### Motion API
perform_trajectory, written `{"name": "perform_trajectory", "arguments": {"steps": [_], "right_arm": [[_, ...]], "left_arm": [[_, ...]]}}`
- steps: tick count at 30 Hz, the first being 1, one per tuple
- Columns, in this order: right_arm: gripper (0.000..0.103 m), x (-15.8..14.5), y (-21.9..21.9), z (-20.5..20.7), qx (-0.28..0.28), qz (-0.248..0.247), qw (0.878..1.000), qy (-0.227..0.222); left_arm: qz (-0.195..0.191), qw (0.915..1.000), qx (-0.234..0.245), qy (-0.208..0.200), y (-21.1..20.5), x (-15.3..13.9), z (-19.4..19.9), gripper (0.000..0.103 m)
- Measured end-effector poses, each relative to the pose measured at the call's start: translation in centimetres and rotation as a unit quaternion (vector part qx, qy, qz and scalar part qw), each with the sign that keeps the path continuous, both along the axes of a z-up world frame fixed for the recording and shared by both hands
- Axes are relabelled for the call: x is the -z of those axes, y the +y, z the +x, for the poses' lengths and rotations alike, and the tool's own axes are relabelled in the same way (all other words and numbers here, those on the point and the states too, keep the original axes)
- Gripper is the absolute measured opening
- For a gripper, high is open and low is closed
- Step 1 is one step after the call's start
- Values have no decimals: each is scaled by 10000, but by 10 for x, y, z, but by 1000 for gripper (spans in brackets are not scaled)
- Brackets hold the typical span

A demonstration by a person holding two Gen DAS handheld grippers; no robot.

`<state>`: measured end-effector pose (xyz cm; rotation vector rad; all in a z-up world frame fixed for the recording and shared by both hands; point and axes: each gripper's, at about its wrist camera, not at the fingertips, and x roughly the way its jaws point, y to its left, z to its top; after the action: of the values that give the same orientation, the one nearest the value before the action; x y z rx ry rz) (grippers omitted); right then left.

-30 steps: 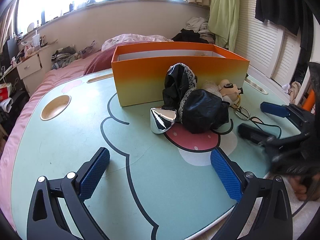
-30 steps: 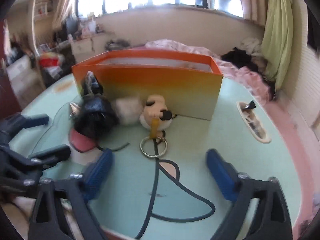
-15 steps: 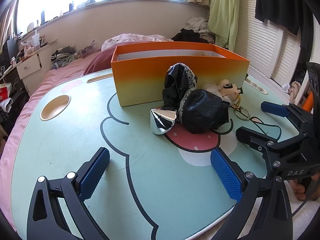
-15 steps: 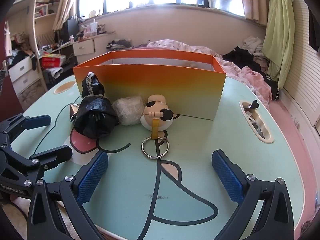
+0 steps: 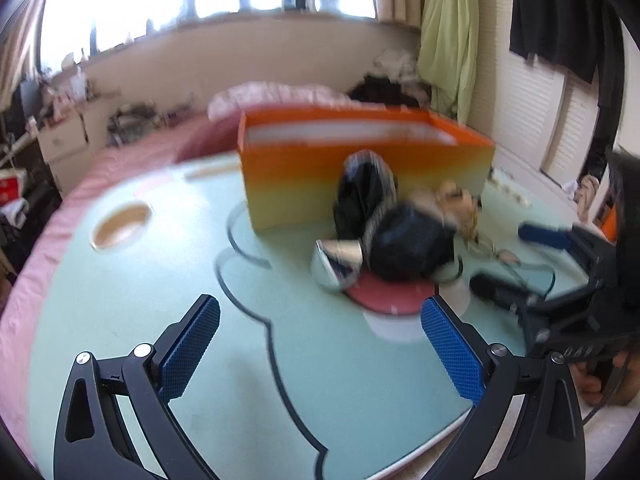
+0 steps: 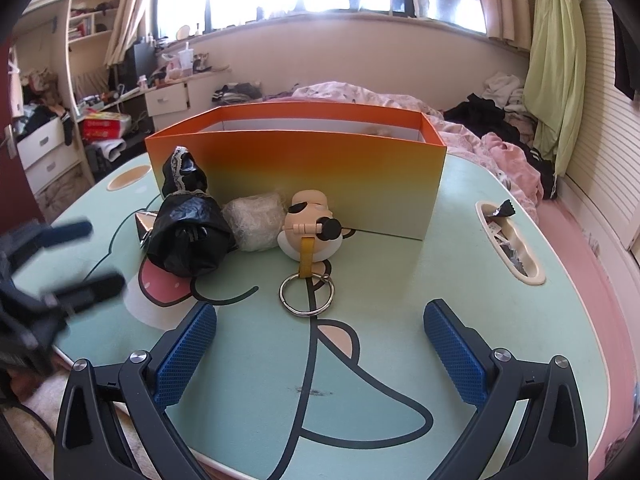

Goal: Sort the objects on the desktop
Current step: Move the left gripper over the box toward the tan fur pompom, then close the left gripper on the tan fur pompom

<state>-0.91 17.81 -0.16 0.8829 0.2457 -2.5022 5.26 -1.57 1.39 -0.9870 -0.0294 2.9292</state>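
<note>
**Both grippers held wide above the counter, objects untouched beside the box**

The left gripper [image 5: 320, 334] is seen with its blue pads spread wide and nothing between them; it is held above the near part of the counter [image 5: 120, 300], a pale green surface printed with a cartoon face. The left wrist view is blurred. The right gripper [image 6: 320, 338] is likewise spread wide and empty, above the near edge of the counter [image 6: 400, 360].

An orange box [image 6: 296, 168], open at the top, is stood on the far half of the counter. The loose things are gathered against its front wall. A black bag [image 6: 188, 236] with a lace-trimmed part is placed at the left of the group. A shiny silver cone [image 5: 340, 256] is lain just beside it on the side away from the box, partly hidden in the right wrist view. A whitish wrapped bundle [image 6: 252, 220] is set touching the bag and the box front. A small doll-head keychain [image 6: 314, 232] is rested next to the bundle, with a yellow strap and a metal ring [image 6: 306, 294] laid out toward the right gripper.

A long slot [image 6: 512, 240] at the right side of the counter is filled with small wrappers. A round recess [image 5: 120, 226] is seen at the left side.
</note>
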Motion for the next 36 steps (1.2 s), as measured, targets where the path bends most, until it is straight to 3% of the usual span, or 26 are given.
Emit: {"name": "perform_trajectory", "arguments": {"steps": [3,6,7,9,11,12,14,18,20,21,22,24,26,27,33,34,35,36], "right_arm": [[103,0,0,0,-1,-6,10000,-2],[103,0,1,-1,-1,-5,10000,-2],[103,0,1,-1,-1,-7,10000,-1],[103,0,1,-1,0,-4,10000,0],[103,0,1,-1,-1,-6,10000,1],[103,0,1,-1,-1,-7,10000,1],[103,-1,1,-1,-3,-12,10000,3],[103,-1,1,-1,-5,-18,10000,6],[103,-1,1,-2,2,-22,10000,1],[103,-1,0,-2,3,-22,10000,-1],[103,-1,0,-2,2,-25,10000,2],[103,-2,0,-2,4,-24,10000,10],[103,-1,-2,-1,10,-23,10000,11],[103,-1,-2,-1,10,-25,10000,13],[103,-1,-2,-1,10,-24,10000,14],[103,-1,-2,-1,10,-24,10000,14],[103,-1,-2,-1,11,-24,10000,13],[103,-1,-1,-1,11,-25,10000,14]], "left_arm": [[-13,9993,87,369,1,-30,-2,92],[329,9980,478,241,9,-69,-33,79],[492,9970,592,66,11,-76,-48,73],[985,9900,831,-569,17,-81,-91,71],[1440,9760,901,-1363,22,-73,-138,71],[1707,9648,749,-1856,25,-62,-166,71],[1745,9551,537,-2335,34,-47,-198,71],[1365,9482,438,-2834,54,-21,-229,71],[994,9547,473,-2764,62,-19,-238,58],[804,9579,510,-2709,64,-21,-239,43],[945,9554,613,-2729,63,-21,-240,33],[1131,9502,678,-2823,55,-20,-238,30],[1038,9545,779,-2684,54,-25,-234,16],[1029,9555,812,-2644,52,-27,-233,1],[1325,9586,712,-2419,36,-49,-231,2],[1424,9550,596,-2533,35,-49,-234,18],[1566,9459,448,-2805,32,-46,-235,33],[1788,9327,308,-3115,30,-41,-236,61]]}}
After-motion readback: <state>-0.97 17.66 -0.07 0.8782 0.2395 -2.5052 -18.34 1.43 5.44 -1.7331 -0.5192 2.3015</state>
